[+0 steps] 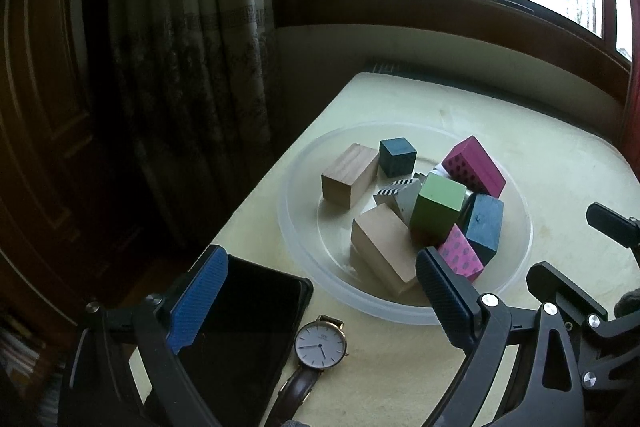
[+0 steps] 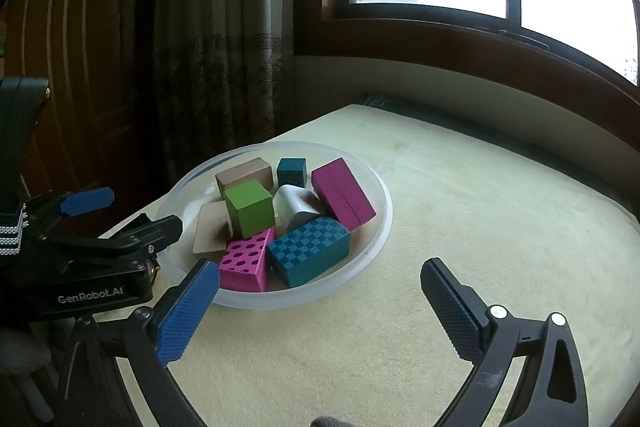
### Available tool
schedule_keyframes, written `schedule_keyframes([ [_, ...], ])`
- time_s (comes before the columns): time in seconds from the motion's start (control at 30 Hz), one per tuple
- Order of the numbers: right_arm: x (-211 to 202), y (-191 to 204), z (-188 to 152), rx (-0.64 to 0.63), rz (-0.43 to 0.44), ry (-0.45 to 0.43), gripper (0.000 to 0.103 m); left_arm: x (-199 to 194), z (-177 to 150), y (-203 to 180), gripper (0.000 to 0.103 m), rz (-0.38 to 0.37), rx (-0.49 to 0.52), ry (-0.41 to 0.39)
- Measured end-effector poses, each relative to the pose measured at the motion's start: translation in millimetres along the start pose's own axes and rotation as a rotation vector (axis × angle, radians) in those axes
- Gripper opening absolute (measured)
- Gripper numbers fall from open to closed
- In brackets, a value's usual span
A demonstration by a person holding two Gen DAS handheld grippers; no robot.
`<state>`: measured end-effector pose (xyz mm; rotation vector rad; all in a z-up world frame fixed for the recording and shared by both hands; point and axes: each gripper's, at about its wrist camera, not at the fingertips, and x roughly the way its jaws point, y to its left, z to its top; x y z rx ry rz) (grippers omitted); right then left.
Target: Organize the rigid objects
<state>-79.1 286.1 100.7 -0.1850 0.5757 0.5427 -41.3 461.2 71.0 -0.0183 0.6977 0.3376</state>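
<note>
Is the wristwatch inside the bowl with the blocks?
No. In the left wrist view the wristwatch lies on the cloth-covered table beside the dark tablet, outside the clear plastic bowl.

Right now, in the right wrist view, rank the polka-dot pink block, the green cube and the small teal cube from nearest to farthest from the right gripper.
1. Polka-dot pink block, at the bowl's near rim, just beyond the right gripper.
2. Green cube, mid-bowl, propped on other blocks.
3. Small teal cube, at the bowl's far side.
</note>
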Motion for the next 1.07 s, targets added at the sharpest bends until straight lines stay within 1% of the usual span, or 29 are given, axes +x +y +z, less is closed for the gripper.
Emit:
schedule_keyframes([
  [0.67, 0.3, 5.5, -1.9, -0.023, -0.004, 0.009, 0.102, -1.1, -3.5, 2.2, 0.096, -0.004, 0.01, 0.009],
  [0.93, -1.4, -1.3, -2.1, -0.004, -0.025, -0.002, 0.102, -2.6, -6.1, 1.1, 0.096, -0.003, 0.011, 0.012],
  [1.07, 1.1, -0.8, -2.0, -0.01, -0.02, 0.007, 0.102, -2.2, -5.6, 1.0, 0.096, -0.003, 0.011, 0.011],
])
